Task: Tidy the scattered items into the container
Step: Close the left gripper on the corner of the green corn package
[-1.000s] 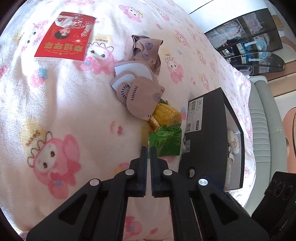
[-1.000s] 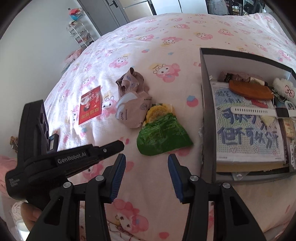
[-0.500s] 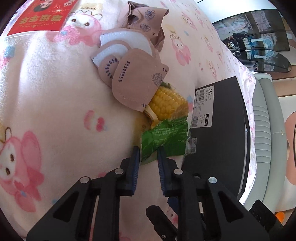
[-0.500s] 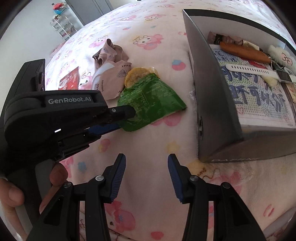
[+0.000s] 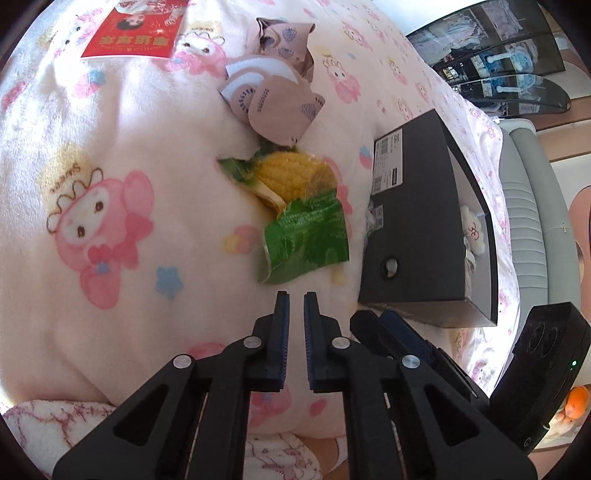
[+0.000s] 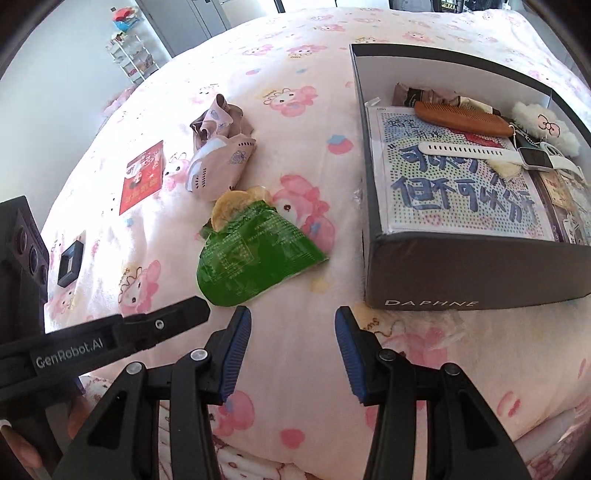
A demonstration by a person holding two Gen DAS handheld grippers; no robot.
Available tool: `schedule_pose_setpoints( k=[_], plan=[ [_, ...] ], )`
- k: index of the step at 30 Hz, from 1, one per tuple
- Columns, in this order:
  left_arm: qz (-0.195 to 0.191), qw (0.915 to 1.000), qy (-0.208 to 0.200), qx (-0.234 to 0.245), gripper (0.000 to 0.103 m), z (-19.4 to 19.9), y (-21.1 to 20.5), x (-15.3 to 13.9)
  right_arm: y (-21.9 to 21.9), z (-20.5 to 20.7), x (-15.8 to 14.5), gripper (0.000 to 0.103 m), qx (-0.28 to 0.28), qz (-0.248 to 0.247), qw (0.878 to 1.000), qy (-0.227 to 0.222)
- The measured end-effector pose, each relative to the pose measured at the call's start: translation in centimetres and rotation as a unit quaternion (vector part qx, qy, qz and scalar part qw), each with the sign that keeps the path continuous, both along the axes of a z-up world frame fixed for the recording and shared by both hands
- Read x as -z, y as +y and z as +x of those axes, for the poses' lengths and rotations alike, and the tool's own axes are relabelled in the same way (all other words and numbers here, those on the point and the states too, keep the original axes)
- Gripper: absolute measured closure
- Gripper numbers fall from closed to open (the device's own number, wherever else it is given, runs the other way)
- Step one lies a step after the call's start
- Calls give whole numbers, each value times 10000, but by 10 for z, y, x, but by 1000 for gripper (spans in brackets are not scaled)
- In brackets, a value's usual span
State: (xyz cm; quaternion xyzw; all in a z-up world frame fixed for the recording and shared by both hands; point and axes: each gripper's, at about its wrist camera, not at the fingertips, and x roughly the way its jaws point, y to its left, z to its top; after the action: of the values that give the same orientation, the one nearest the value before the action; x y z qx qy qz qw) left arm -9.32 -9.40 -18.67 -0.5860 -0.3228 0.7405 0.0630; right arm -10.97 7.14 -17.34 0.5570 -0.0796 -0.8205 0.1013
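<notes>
Left gripper [image 5: 296, 293] hovered just short of the green foil corn packet [image 5: 306, 238] on the pink cartoon-print bed blanket [image 5: 122, 155], jaws just narrowed to a slim gap, nothing between them. Right gripper [image 6: 293, 321] held jaws wide and empty. Dark grey cardboard shoebox [image 6: 461, 269] sat beside the packet, part filled.

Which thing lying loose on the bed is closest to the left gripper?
The green corn packet, with yellow corn showing at its far end. It lies just ahead of the left gripper; the pink masks and red card lie farther off.
</notes>
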Motion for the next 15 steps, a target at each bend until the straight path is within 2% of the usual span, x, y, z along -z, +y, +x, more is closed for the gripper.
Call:
schedule_pose_setpoints(
  k=[2, 5, 7, 8, 9, 11, 13, 15],
  plan=[
    [-110, 9999, -120, -38, 91, -1, 0, 1, 3, 2, 0, 60, 26, -52, 10000, -40],
    [-48, 9997, -65, -244, 83, -2, -10, -5, 7, 3, 0, 60, 50, -104, 9999, -51],
    [-90, 9994, 39, -320, 76, -9, -16, -11, 11, 0, 3, 60, 140, -258, 9995, -135],
    [-150, 9993, 51, -352, 69, -15, -19, -12, 12, -2, 6, 60, 199, -335, 9991, -179],
    [-201, 9991, 52, -358, 61, -21, -21, -11, 11, -3, 8, 60, 222, -343, 9990, -178],
    [-247, 9991, 26, -348, 59, -33, -25, -5, 3, -3, 9, 60, 105, -174, 9998, -41],
    [-59, 9992, 14, -392, 58, -36, -27, 7, -6, -3, 12, 60, -114, -66, 9999, 65],
    [354, 9985, -158, -399, 59, -37, -27, 23, -11, -8, 19, 60, -213, -142, 9997, 1]
  ],
)
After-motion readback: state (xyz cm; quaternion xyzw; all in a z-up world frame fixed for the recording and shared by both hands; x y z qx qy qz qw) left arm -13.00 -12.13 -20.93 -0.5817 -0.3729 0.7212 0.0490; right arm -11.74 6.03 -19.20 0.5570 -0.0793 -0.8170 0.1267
